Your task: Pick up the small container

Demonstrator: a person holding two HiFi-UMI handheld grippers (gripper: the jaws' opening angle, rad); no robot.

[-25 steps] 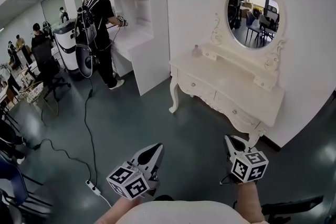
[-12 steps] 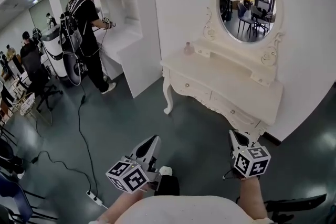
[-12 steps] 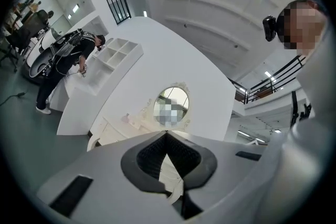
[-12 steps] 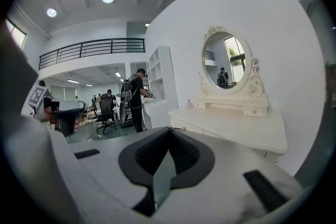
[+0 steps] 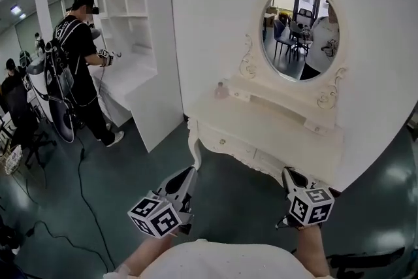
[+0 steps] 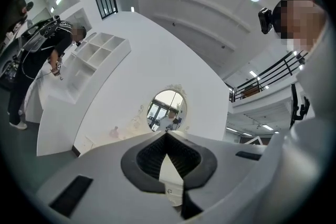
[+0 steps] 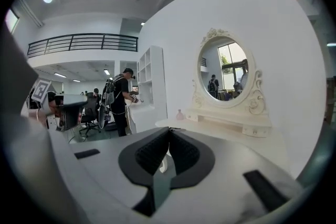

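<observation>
The small pale pink container [image 5: 222,89] stands at the back left of the cream carved dressing table [image 5: 281,131], below and left of the oval mirror [image 5: 300,32]. Both claws are held low over the dark floor [image 5: 228,189] in front of that table, well apart from the container. The left claw [image 5: 191,169] has its tips pressed together with nothing between them. The right claw [image 5: 285,171] is likewise closed and empty. Off to the left, a person in black [image 5: 78,62] stands at a white shelf unit [image 5: 127,10].
</observation>
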